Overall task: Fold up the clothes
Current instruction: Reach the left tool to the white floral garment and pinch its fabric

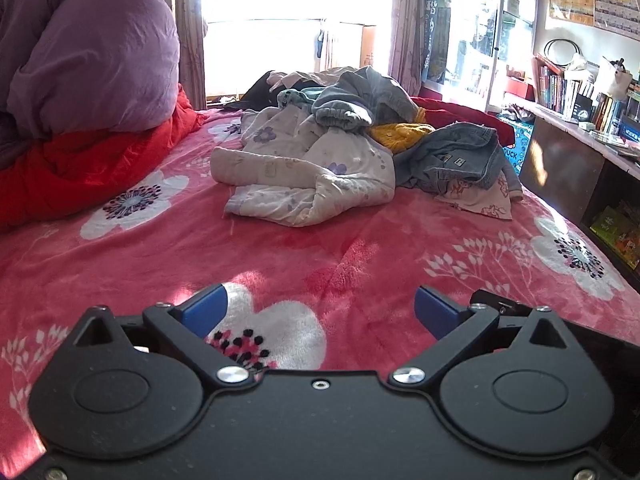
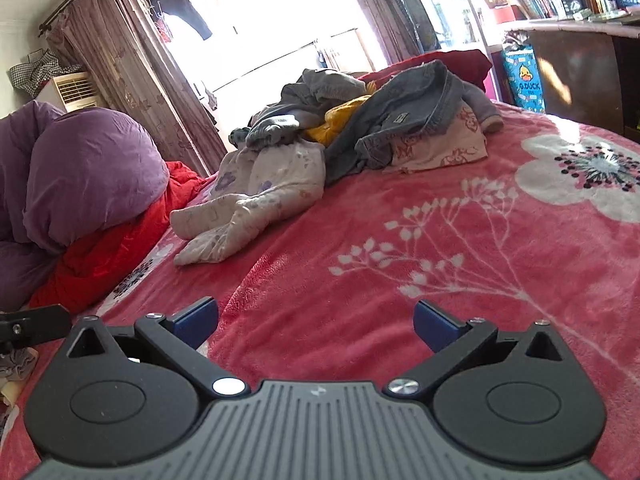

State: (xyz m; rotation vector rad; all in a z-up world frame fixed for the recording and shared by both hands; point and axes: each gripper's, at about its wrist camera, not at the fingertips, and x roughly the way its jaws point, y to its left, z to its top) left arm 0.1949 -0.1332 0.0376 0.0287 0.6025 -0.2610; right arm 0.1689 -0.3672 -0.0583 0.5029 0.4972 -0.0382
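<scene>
Both the left hand-held gripper (image 1: 320, 306) and the right hand-held gripper (image 2: 316, 320) hung spread apart, empty, over the pink flowered blanket (image 1: 360, 248). Farther off, the unfolded clothes pile (image 1: 340, 152) lay heaped mid-bed, beside purple bedding (image 1: 92, 60).

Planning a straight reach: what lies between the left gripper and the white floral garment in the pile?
Only bare pink flowered blanket lies between the open left gripper and the white floral garment, as the left wrist view shows.

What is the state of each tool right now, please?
Left tool: open, holding nothing, above the pink blanket.
Right tool: open, holding nothing, short of the clothes pile.
</scene>
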